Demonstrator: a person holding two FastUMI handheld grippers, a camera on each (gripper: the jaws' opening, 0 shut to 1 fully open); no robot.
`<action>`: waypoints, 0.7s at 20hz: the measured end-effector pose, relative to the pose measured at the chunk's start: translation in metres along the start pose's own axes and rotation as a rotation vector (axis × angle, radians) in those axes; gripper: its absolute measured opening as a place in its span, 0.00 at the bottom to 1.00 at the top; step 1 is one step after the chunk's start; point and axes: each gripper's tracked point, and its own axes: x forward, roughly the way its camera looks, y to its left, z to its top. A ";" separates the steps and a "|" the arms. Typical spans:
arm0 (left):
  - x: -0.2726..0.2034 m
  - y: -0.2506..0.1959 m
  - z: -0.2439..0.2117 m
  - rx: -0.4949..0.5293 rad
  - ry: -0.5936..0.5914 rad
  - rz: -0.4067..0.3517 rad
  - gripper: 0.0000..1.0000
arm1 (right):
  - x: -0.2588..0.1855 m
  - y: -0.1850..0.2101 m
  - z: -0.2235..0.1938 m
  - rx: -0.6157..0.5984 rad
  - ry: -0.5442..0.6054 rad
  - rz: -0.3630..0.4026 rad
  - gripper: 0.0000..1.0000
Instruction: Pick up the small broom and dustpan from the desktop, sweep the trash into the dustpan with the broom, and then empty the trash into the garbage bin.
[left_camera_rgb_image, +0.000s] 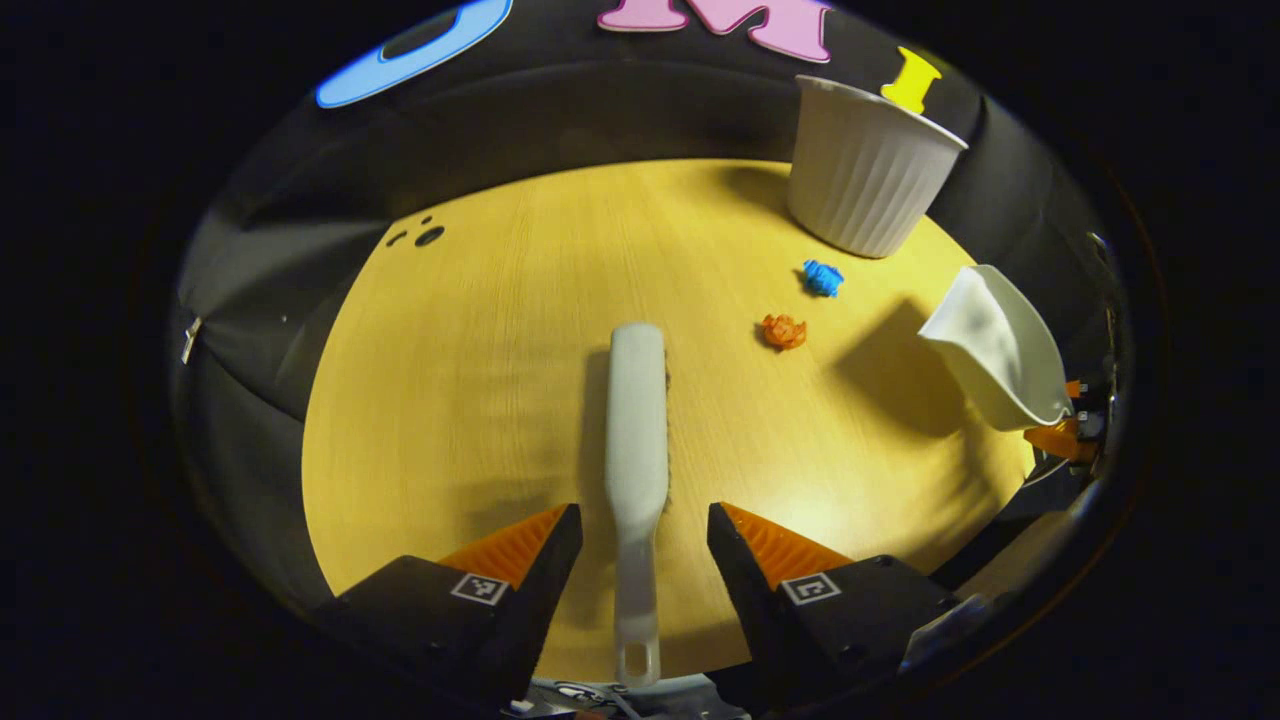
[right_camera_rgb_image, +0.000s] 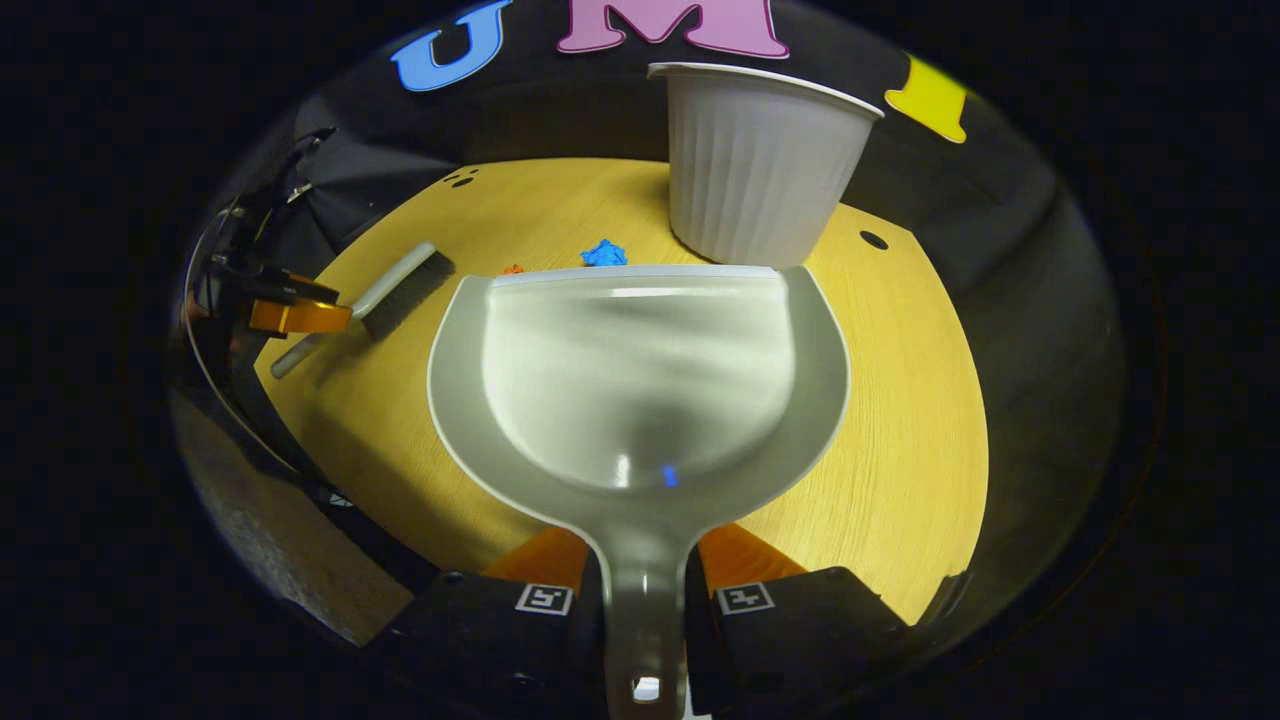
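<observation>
The small grey broom (left_camera_rgb_image: 637, 430) lies flat on the wooden table, its handle pointing back between the fingers of my left gripper (left_camera_rgb_image: 642, 530). That gripper is open, with a gap on each side of the handle. My right gripper (right_camera_rgb_image: 640, 590) is shut on the handle of the grey dustpan (right_camera_rgb_image: 640, 380), held above the table with its lip forward. Blue trash (left_camera_rgb_image: 822, 277) and orange trash (left_camera_rgb_image: 784, 331) lie right of the broom head. In the right gripper view the blue trash (right_camera_rgb_image: 603, 253) sits just beyond the pan's lip, and the broom (right_camera_rgb_image: 400, 295) and left gripper (right_camera_rgb_image: 290, 315) are at the left.
A white ribbed garbage bin (left_camera_rgb_image: 865, 170) stands at the table's far right edge, directly behind the dustpan in the right gripper view (right_camera_rgb_image: 760, 160). The round wooden table (left_camera_rgb_image: 480, 380) has small dark holes (left_camera_rgb_image: 428, 236) at its far left. Black cloth walls surround it.
</observation>
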 end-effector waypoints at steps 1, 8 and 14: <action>0.007 0.000 -0.002 -0.015 0.015 -0.005 0.77 | -0.002 -0.001 -0.002 0.000 0.002 -0.006 0.37; 0.045 0.008 -0.021 -0.027 0.115 -0.016 0.65 | -0.009 0.001 -0.011 0.007 0.031 -0.013 0.37; 0.049 0.016 -0.014 0.039 0.113 0.019 0.30 | -0.012 0.014 -0.011 -0.044 0.086 0.034 0.37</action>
